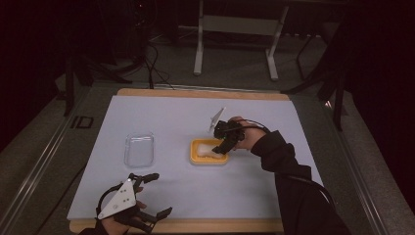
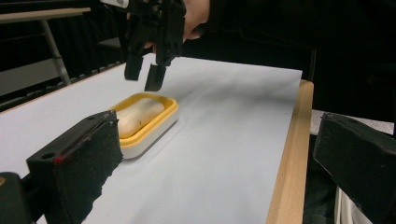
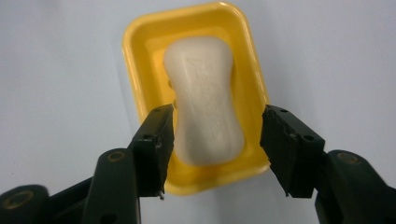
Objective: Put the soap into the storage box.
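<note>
A white bar of soap (image 3: 205,102) lies in a yellow soap dish (image 3: 140,74) on the pale sheet. The same soap (image 1: 208,149) and dish (image 1: 195,157) sit mid-table in the high view. My right gripper (image 3: 217,140) hovers just above the dish, open, its jaws spread to either side of the soap's near end without touching it. In the left gripper view that right gripper (image 2: 144,74) hangs over the far end of the dish (image 2: 154,123). My left gripper (image 1: 151,193) rests open near the front left edge of the table, holding nothing.
A clear plastic lid or tray (image 1: 139,149) lies flat on the sheet left of the dish. The wooden table edge (image 2: 287,154) runs along the sheet's border. Table legs and cables stand on the dark floor beyond the far edge.
</note>
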Demonstrator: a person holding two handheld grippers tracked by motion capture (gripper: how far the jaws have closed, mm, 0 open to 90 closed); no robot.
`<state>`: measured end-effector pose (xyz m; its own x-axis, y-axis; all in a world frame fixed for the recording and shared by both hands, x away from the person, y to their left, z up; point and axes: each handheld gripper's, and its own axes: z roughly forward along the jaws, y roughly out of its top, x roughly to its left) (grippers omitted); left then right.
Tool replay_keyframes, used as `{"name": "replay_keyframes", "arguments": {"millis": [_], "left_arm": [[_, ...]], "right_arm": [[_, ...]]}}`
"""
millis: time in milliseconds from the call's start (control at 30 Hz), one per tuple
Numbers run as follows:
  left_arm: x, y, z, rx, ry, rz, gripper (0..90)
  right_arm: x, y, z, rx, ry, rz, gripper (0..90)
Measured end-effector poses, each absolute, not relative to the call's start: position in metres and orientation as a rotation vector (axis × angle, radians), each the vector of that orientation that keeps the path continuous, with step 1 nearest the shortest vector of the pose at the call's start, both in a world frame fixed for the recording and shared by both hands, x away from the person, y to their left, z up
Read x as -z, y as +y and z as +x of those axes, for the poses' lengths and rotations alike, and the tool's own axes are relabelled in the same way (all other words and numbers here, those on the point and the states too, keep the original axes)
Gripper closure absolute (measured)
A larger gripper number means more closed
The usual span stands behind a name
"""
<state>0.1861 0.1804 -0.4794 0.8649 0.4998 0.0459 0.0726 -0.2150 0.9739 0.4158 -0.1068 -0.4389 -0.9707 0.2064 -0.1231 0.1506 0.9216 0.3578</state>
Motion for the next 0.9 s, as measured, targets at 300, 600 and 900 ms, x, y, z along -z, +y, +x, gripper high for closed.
{"name": "replay_keyframes", "arguments": {"millis": [300,600,900], "left_arm": [[0.48,0.18,0.186,-0.412,0.439,1.767,1.2],[0.48,0.18,0.186,-0.411,0.439,1.764,1.2],[0.48,0.18,0.186,-0.41,0.443,1.764,1.2]], "right_arm": [[0.436,-0.127,0.414,-0.577,2.836,0.564,30.4],[0.441,-0.147,0.407,-0.636,2.731,0.771,20.5],[0.451,-0.172,0.402,-0.743,2.634,0.978,12.6]]}}
